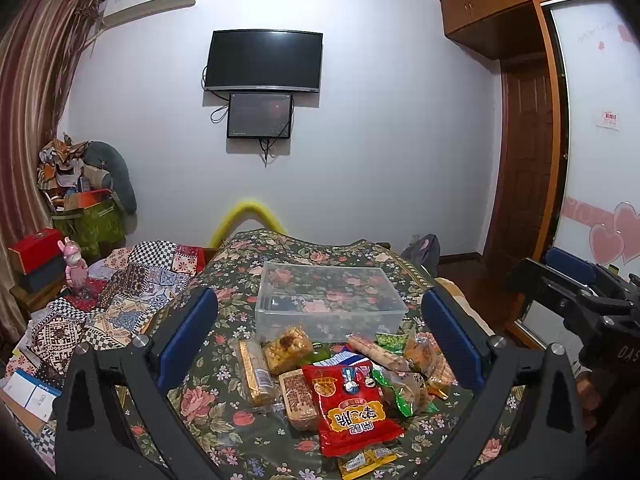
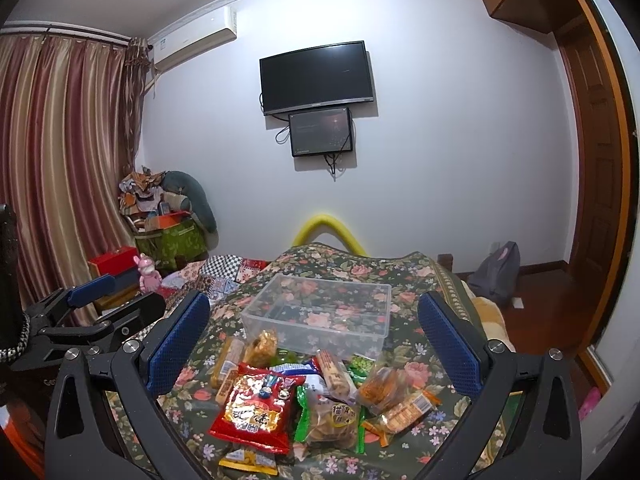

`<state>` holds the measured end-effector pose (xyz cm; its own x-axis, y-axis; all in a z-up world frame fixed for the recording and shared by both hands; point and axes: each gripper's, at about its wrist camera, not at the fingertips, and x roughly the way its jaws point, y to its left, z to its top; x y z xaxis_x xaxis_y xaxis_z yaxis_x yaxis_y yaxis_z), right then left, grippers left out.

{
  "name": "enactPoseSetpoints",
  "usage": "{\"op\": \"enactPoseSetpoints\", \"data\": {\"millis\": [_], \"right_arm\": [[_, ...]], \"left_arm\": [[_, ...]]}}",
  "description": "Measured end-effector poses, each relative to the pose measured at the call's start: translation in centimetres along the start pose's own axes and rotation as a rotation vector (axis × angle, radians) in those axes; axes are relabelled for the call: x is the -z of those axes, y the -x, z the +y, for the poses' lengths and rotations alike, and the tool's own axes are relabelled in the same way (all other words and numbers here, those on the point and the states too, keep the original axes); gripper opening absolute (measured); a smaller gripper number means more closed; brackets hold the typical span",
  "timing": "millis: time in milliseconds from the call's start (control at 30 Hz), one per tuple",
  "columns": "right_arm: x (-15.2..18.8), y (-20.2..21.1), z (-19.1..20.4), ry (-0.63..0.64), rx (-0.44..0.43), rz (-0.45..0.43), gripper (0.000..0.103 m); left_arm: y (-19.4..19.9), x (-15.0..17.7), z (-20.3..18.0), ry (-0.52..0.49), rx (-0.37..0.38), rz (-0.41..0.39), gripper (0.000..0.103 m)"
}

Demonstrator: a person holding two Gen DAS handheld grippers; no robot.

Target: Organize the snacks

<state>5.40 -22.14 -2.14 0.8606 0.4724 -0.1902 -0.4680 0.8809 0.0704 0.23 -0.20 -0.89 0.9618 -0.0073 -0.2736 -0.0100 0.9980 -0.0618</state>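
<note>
A pile of snack packets lies on the floral cloth, led by a red bag (image 1: 352, 408) (image 2: 256, 410). Around it are gold-wrapped bars (image 1: 254, 372), a green-edged bag of crisps (image 2: 332, 420) and orange packets (image 2: 400, 408). Behind the pile stands a clear plastic box (image 1: 328, 300) (image 2: 320, 312) with nothing in it. My left gripper (image 1: 320, 340) hovers open above the near side of the pile. My right gripper (image 2: 316, 340) is open too, held over the pile. Each gripper shows at the edge of the other's view: right gripper (image 1: 580, 292), left gripper (image 2: 96, 300).
The floral cloth (image 1: 224, 420) covers a raised surface. A patchwork blanket (image 1: 120, 300) lies to the left, with a pink toy figure (image 1: 76, 268) and red box (image 1: 36, 248). Screens hang on the far wall (image 1: 264, 60). A grey bag (image 2: 496, 276) sits on the floor at right.
</note>
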Motion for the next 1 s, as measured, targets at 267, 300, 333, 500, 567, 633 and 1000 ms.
{"op": "enactPoseSetpoints", "data": {"millis": [267,300,333,500,567,633,1000], "right_arm": [[-0.01,-0.09,-0.17,-0.003,-0.001,-0.001,0.103],[0.07,-0.03,-0.12,-0.002,-0.002,0.0,0.103],[0.06,-0.03,-0.12,-0.002,-0.001,0.0,0.103],[0.14,0.02,-0.09,-0.001,-0.001,-0.002,0.103],[0.12,-0.02,-0.1,0.0,0.0,-0.002,0.103],[0.17,0.03,-0.17,-0.002,0.001,-0.002,0.103],[0.21,0.16,-0.09,-0.005,0.0,-0.001,0.103]], "left_arm": [[-0.02,-0.04,-0.04,0.002,0.001,0.004,0.103],[-0.01,-0.04,-0.04,0.002,0.002,0.004,0.103],[-0.02,-0.05,-0.04,0.003,0.002,0.003,0.103],[-0.03,-0.14,-0.08,0.004,0.002,0.003,0.103],[-0.04,-0.16,-0.06,0.004,0.003,0.004,0.103],[-0.06,-0.13,-0.07,0.005,0.002,0.007,0.103],[-0.02,-0.3,-0.11,0.0,-0.002,0.006,0.103]]}}
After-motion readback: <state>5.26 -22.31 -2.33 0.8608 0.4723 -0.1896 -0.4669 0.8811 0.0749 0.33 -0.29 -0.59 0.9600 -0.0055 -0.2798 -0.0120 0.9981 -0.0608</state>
